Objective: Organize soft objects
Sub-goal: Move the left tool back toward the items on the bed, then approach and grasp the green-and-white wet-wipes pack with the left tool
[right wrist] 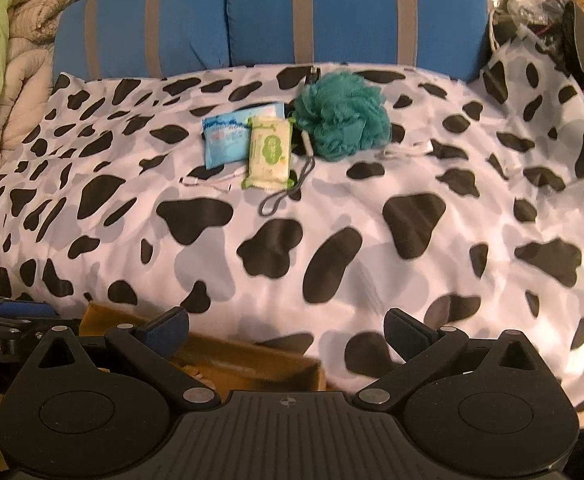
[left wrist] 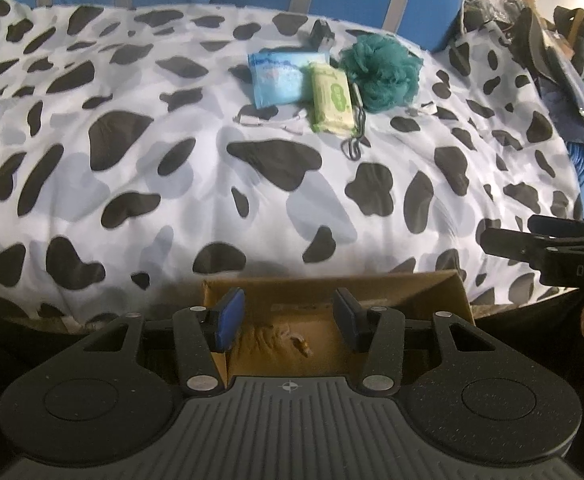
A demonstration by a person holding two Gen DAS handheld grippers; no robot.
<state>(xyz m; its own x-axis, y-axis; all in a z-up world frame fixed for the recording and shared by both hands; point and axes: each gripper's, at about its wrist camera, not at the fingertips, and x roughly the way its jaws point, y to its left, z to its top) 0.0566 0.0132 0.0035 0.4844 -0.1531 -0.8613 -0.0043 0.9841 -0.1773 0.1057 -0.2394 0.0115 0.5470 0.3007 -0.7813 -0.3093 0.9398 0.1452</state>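
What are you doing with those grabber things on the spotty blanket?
A person holds two grippers over a cardboard box. The left gripper and the right gripper are both open and empty. On the cow-print blanket wait a blue packet, a green wipes pack and a teal bath pouf.

Left gripper (left wrist: 288,322) and right gripper (right wrist: 288,330), jaws apart.

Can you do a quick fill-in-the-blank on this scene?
1. The green pack lies between the blue pack and the teal ____.
2. All three rest on a ____-patterned cover.
3. Both grippers hold ____.
4. The box below the left gripper is made of ____.

Answers: loofah; cow; nothing; cardboard
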